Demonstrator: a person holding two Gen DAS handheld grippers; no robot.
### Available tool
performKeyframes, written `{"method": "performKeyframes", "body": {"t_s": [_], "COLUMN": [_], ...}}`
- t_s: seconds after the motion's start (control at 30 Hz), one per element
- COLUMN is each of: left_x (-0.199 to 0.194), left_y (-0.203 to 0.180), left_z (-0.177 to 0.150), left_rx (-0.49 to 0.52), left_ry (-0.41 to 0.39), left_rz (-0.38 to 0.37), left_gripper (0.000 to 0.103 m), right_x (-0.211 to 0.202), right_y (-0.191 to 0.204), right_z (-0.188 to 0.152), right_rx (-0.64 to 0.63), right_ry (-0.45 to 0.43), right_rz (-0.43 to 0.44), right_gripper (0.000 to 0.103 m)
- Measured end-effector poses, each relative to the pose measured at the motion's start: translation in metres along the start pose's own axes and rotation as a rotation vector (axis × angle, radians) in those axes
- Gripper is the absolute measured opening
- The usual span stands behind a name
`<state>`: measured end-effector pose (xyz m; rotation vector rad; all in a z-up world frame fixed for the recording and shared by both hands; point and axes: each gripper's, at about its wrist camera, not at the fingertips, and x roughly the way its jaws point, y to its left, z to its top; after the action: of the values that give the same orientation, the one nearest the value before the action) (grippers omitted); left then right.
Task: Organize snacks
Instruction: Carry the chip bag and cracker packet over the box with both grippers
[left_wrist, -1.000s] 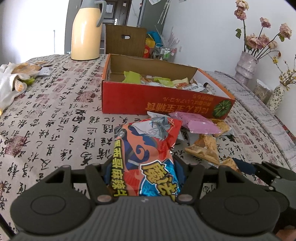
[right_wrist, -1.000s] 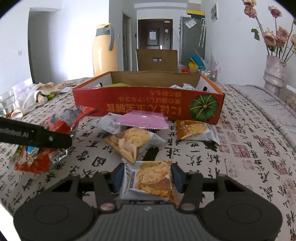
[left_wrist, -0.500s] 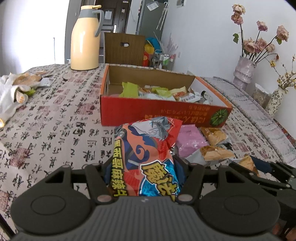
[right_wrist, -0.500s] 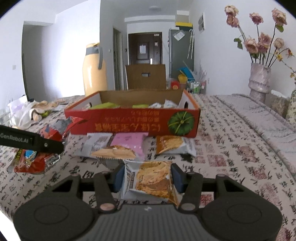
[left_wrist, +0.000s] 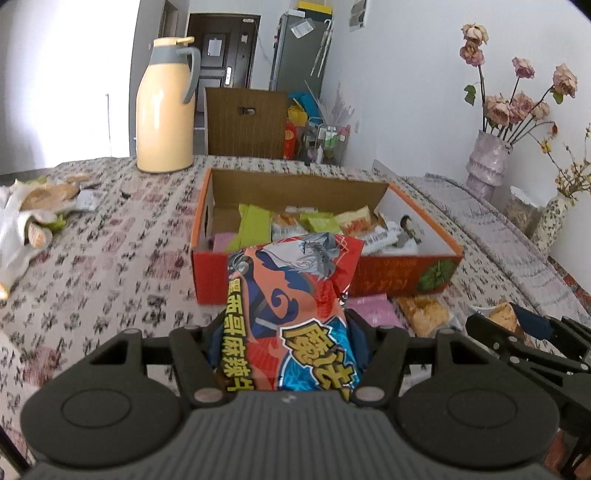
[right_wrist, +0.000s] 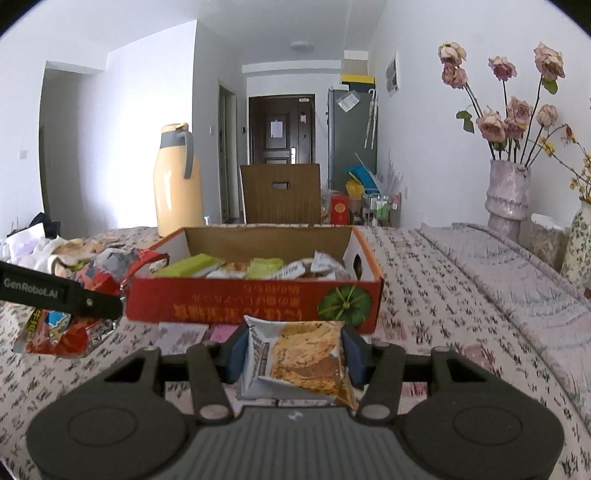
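Both snacks raised toward the red box (right_wrist: 255, 299)

My left gripper (left_wrist: 286, 332) pinches the chip bag (left_wrist: 291, 306); my right gripper (right_wrist: 293, 349) pinches the cookie pack (right_wrist: 299, 360); lifted so they clear the box wall.

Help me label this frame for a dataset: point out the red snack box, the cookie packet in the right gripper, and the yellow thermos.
red snack box (right_wrist: 221, 302): right wrist view, its front wall.
cookie packet (right_wrist: 299, 354): right wrist view, the printed cookie on its face.
yellow thermos (left_wrist: 162, 122): left wrist view, its body.

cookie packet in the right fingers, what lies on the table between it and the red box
In the right wrist view, a white packet and a pink packet lie on the tablecloth between the cookie packet and the red box.
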<state>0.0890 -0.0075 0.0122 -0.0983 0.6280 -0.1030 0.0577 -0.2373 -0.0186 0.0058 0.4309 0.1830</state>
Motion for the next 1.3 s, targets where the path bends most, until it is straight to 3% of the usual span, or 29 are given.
{"method": "performKeyframes", "body": {"t_s": [0.57,0.87,1.3], "left_x": [0.048,0.094,0.146], "left_y": [-0.018,-0.017,-0.001], "left_z": [0.075,0.106,0.095], "left_rx": [0.035,0.022,0.012], "left_ry": [-0.057,-0.043,0.012], "left_rz": [0.073,0.104,0.131], "left_gripper": [0.064,0.064,0.064], "right_x": [0.071,0.130,0.178], "right_y": [-0.005,-0.011,-0.021], "right_z": [0.068,0.095,0.081], "right_rx": [-0.017,0.008,0.037], "right_ry": [-0.081,-0.046,0.021], "right_rz": [0.017,0.022,0.004], "right_gripper": [0.052,0.052,0.053]}}
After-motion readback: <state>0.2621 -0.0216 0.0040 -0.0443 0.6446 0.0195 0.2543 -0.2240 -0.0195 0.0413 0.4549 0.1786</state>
